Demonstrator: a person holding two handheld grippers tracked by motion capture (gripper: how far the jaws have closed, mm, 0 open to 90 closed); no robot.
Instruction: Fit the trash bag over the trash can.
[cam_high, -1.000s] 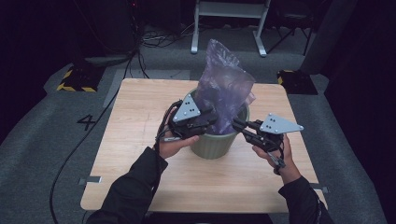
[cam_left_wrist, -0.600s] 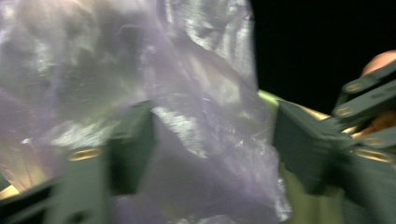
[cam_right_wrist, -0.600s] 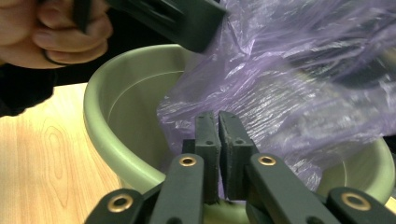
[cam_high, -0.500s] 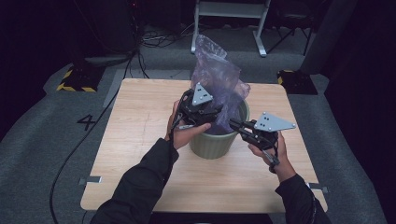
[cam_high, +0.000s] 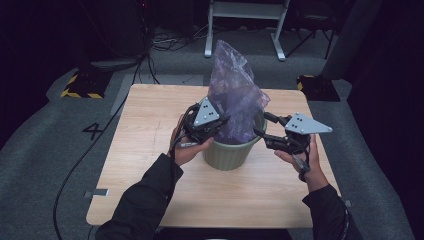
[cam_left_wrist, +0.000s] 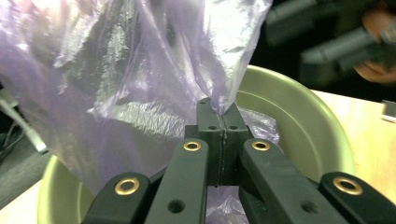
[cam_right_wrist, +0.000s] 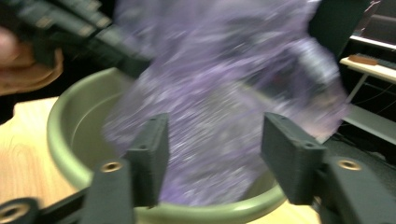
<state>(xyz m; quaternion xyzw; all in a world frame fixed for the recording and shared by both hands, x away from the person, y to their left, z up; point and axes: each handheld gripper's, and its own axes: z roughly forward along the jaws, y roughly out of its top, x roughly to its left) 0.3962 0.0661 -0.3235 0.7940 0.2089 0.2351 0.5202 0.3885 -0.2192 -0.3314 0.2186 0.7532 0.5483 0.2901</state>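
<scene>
Purple bag stands up out of the green bin, mid-surface. Left claw at the bin's left rim: jaws have just been closing, now pressed together, pinching a fold of bag film. Right claw at the right rim: jaws have just been opening, now spread, bag between them, pads not pressing it.

Bin stands on the bench, near its middle; bag sits in the bin and rises well above the rim, leaning toward the far side; left gripper at the bin's left rim, touching the bag; right gripper just beside the right rim; floor cable left of the bench; frame legs behind it.
</scene>
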